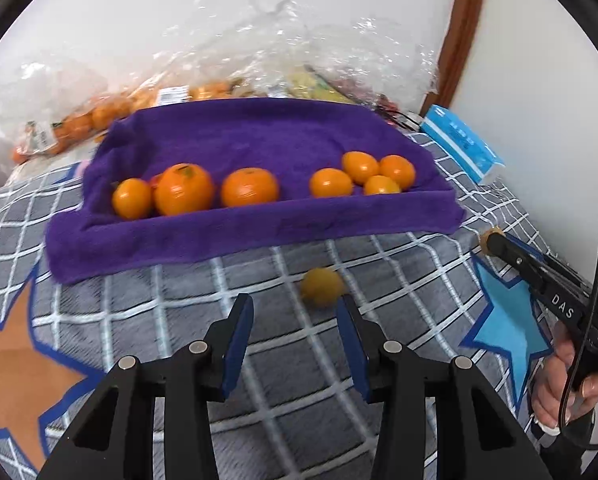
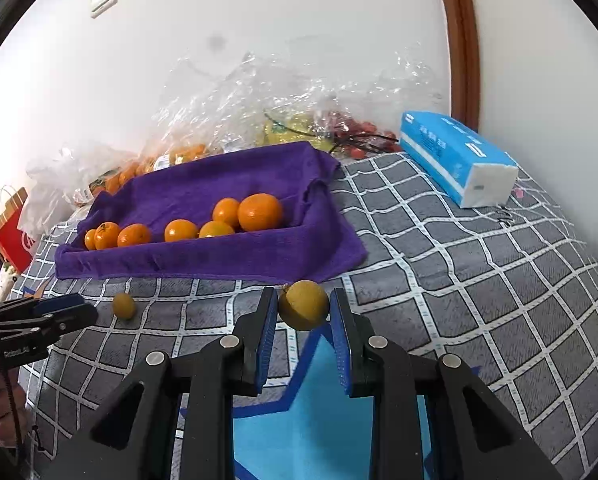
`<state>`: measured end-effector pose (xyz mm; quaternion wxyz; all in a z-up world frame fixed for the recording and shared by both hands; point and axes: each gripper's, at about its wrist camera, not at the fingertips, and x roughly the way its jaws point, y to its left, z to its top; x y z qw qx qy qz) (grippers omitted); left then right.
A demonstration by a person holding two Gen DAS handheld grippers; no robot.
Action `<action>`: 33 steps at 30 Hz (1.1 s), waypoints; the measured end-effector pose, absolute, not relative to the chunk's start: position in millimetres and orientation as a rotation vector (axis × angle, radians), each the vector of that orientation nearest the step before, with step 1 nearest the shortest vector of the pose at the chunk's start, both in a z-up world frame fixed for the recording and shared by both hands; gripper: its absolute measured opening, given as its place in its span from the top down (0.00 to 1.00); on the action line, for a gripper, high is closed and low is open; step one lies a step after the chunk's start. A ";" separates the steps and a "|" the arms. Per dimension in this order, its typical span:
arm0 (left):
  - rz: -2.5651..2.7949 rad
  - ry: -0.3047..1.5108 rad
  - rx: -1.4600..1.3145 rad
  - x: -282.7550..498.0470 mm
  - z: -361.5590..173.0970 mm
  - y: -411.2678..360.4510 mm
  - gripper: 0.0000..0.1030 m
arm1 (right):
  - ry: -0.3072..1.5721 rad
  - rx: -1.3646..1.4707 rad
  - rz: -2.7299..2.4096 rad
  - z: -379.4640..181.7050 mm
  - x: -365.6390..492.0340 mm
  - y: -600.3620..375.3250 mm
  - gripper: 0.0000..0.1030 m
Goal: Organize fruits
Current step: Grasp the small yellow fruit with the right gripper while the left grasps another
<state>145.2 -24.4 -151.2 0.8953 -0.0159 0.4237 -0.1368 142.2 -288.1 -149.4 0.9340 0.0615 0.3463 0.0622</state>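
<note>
**Two yellow fruits outside the tray; right gripper closed on one, left one empty**

Step in hand, as judged: gathering stray fruit into the purple towel-lined tray (image 2: pixel 203 256), which sits on the grey checked bedspread (image 2: pixel 479 264) and already carries a row of glossy round orange mandarins (image 1: pixel 249 186) along its near wall.

The right gripper (image 2: pixel 303 307) has its blue ribbed pads against both sides of a dull yellow round fruit (image 2: pixel 303 305) with a short stem, just in front of the tray's near right corner. Whether the fruit is lifted off the bedspread cannot be told.

The left gripper (image 1: pixel 295 314) stands wide apart and holds nothing. A smaller yellow round fruit (image 1: pixel 322 286), blurred, lies on the bedspread just beyond its fingertips, towards the right finger.

Next move, as judged: carry the held fruit over the soft tray wall and release it clear of the mandarins; the left gripper needs to centre on the loose fruit, which may roll.

Crinkled clear plastic bags (image 2: pixel 259 92) of fruit lie behind the tray.
</note>
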 end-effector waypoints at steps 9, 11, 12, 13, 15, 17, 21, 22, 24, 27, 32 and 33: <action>-0.299 0.913 0.020 166.2 -169.1 -47.4 0.62 | 0.739 0.124 0.165 -153.2 146.7 -285.0 0.74; -0.300 0.884 0.046 163.5 -170.3 -50.9 0.76 | 0.757 0.128 0.171 -155.4 149.3 -284.8 0.74; -0.312 0.879 0.047 161.7 -170.4 -51.5 0.75 | 0.762 0.129 0.173 -156.3 150.2 -285.1 0.74; -0.332 0.870 0.037 160.3 -168.8 -50.9 0.76 | 0.764 0.132 0.177 -156.6 150.6 -285.2 0.74; -0.358 0.846 0.008 156.9 -165.1 -46.3 0.76 | 0.760 0.132 0.177 -156.3 149.9 -285.4 0.74; -0.369 0.830 -0.032 155.9 -162.9 -39.7 0.76 | 0.759 0.134 0.178 -156.2 149.8 -285.4 0.74; -0.356 0.815 -0.105 156.7 -162.1 -28.7 0.75 | 0.753 0.139 0.185 -155.6 148.7 -285.7 0.74; -0.351 0.811 -0.113 156.3 -161.9 -27.3 0.75 | 0.751 0.139 0.187 -155.3 148.5 -285.6 0.74; -0.341 0.805 -0.113 155.8 -161.1 -26.9 0.75 | 0.752 0.139 0.193 -155.3 149.0 -285.3 0.74; -0.330 0.789 -0.095 153.1 -158.8 -28.7 0.75 | 0.754 0.137 0.197 -155.0 148.9 -284.4 0.74; -0.326 0.762 -0.074 150.1 -155.0 -31.9 0.75 | 0.726 0.140 0.200 -151.4 144.7 -284.5 0.74; -0.327 0.763 -0.082 149.9 -155.0 -30.7 0.75 | 0.727 0.138 0.196 -151.3 144.8 -284.4 0.74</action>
